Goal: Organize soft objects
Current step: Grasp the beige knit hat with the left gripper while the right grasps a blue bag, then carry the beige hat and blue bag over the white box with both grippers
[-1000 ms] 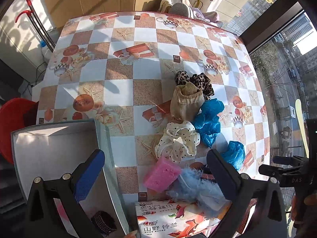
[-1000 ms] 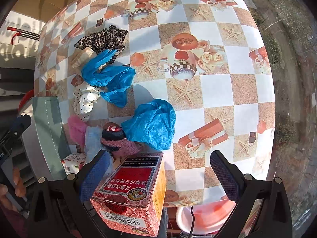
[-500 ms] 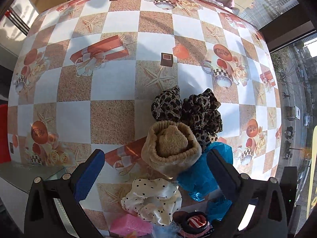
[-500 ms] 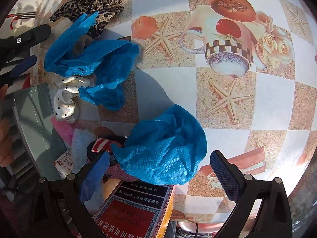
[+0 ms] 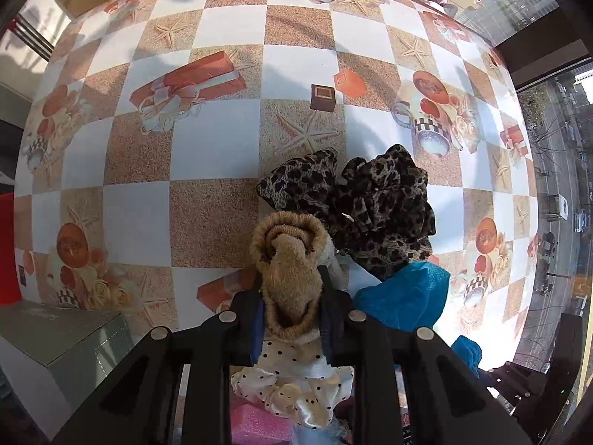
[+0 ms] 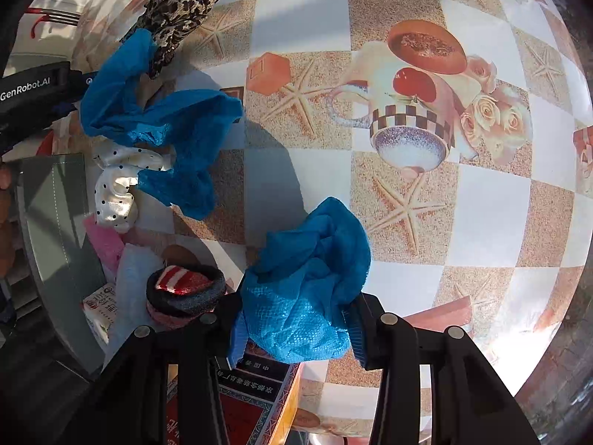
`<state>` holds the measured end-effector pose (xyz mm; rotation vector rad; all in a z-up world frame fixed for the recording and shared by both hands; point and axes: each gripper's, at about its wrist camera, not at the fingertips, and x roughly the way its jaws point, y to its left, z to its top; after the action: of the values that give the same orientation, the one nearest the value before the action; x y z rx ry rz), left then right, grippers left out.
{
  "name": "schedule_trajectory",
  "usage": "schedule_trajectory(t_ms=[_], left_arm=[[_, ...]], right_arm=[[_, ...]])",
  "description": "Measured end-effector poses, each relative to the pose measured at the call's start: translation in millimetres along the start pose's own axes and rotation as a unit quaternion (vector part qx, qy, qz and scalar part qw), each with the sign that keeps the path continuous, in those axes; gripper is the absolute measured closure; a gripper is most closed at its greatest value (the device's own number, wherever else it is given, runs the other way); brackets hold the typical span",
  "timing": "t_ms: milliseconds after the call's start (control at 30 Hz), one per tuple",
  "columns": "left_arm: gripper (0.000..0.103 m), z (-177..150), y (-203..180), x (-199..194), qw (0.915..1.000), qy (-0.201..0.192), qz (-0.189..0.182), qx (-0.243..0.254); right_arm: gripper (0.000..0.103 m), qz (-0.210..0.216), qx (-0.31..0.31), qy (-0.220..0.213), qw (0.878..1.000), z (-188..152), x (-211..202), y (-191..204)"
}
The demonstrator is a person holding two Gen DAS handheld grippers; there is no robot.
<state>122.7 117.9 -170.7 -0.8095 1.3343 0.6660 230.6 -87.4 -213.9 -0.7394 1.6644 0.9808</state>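
- Looking down the left wrist view, the left gripper point(image 5: 292, 319) has just closed and now clamps the tan sock roll point(image 5: 291, 259), which rests on the table point(image 5: 207, 155) just beside the leopard scrunchie point(image 5: 374, 207).
- A dotted scrunchie point(image 5: 296, 389) lies under the jaws, and a grey box point(image 5: 70, 333) sits at lower left; the box is probably where the items go.
- Risk here: the roll is gripped at its near end only, so a fast lift could let it unroll or slip; the dotted scrunchie might snag and come along.
- In the right wrist view, the right gripper point(image 6: 296, 322) has just closed too, its pads pressing the blue cover point(image 6: 307, 293) over a red carton point(image 6: 259, 396).
- A second blue cover point(image 6: 166, 126) lies apart.
- Risk: thin, slick fabric bunches loosely, so part may slide free, or the pads may drag the striped sock roll point(image 6: 185, 289) nearby.
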Motion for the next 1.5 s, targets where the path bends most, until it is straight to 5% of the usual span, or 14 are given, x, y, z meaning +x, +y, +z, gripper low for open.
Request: schedule_trajectory(t_ms=[300, 633, 1133, 1500], left_arm=[[0.077, -26.1, -0.6, -59.8, 0.9964, -0.070, 0.001, 0.049], [0.077, -83.9, -14.2, -92.4, 0.9895, -0.094, -0.004, 0.110], [0.077, -187.0, 2.4, -147.8, 0.9807, -0.125, -0.019, 0.149], [0.077, -239.0, 71.8, -168.7, 0.9856, -0.139, 0.010, 0.097]], right_arm=[[0.057, 0.035, 0.067, -0.072, 0.995, -24.9, -46.3, -28.4], [0.057, 0.051, 0.089, -0.133, 0.986, -38.7, -103.0, -28.7], [0.057, 0.059, 0.066, -0.193, 0.977, -96.4, -156.1, 46.9], [0.057, 0.076, -0.015, -0.172, 0.982, -128.0, -136.1, 150.4]])
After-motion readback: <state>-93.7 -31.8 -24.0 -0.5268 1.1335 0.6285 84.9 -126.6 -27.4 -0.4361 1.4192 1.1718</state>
